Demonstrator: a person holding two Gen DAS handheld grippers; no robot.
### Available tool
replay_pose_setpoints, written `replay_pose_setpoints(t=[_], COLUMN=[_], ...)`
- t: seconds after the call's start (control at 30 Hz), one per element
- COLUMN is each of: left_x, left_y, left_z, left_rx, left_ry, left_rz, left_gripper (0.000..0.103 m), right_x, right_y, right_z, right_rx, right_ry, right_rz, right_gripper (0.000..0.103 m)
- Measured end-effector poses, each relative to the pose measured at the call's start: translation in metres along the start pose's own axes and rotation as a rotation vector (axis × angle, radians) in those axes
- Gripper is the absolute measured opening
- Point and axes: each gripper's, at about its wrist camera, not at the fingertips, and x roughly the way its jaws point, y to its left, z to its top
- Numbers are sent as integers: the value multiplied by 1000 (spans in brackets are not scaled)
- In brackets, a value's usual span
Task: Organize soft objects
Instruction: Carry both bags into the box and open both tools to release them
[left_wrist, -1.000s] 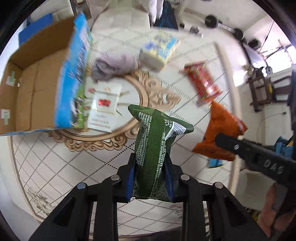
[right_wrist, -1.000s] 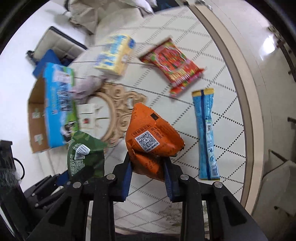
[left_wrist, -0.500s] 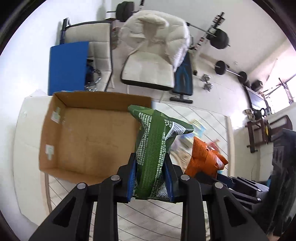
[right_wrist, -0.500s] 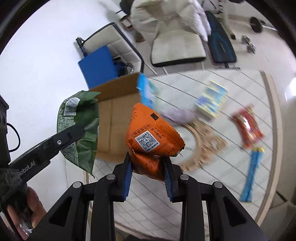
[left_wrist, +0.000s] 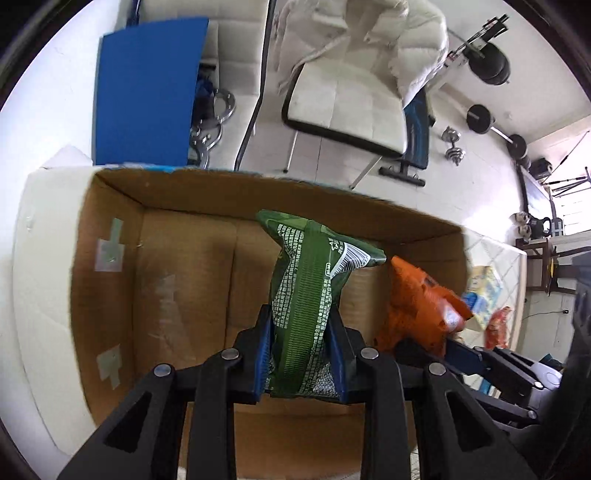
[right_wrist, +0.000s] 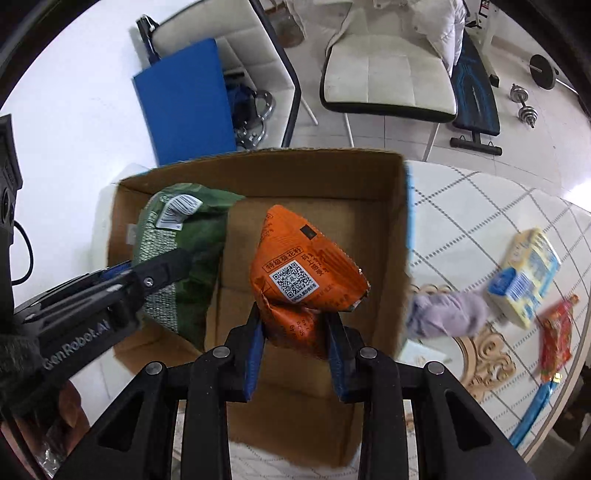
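Left claw (left_wrist: 299, 354) clenched on green packet (left_wrist: 310, 295), held upright over the open cardboard box (left_wrist: 184, 280). Right claw (right_wrist: 293, 350) clenched on orange packet (right_wrist: 299, 280), just beside it over the same box.

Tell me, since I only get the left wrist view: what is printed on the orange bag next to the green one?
Observer: A square scan code on a white patch, on the orange bag.
Operator: What holds it up?
Observer: The right jaws, shut on its lower end, above the open box.
Operator: Is anything soft lying outside the box?
Observer: A lilac cloth on the table, beside the box's blue wall.
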Motion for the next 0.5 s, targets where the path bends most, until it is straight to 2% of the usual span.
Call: replay_pose_setpoints(t=[0.17, 0.23, 0.3, 0.4, 0.5], left_x=[31, 38, 39, 34, 26], left_y=[3, 4, 4, 0, 1], left_z=[12, 17, 19, 19, 14], left_rx=[13, 8, 12, 50, 64], left_ry=[46, 67, 69, 70, 51], left_rz=[-58, -60, -56, 3, 31], left_gripper=[25, 25, 26, 35, 44], right_x=[26, 35, 39, 38, 30], right_y=[-1, -2, -2, -2, 2], right_z=[14, 18, 20, 21, 17], right_rx=[0, -4, -10, -14, -16], right_ry=[27, 56, 63, 51, 37], right_rz=[-24, -25, -42, -67, -81], right_gripper=[34, 36, 46, 55, 63])
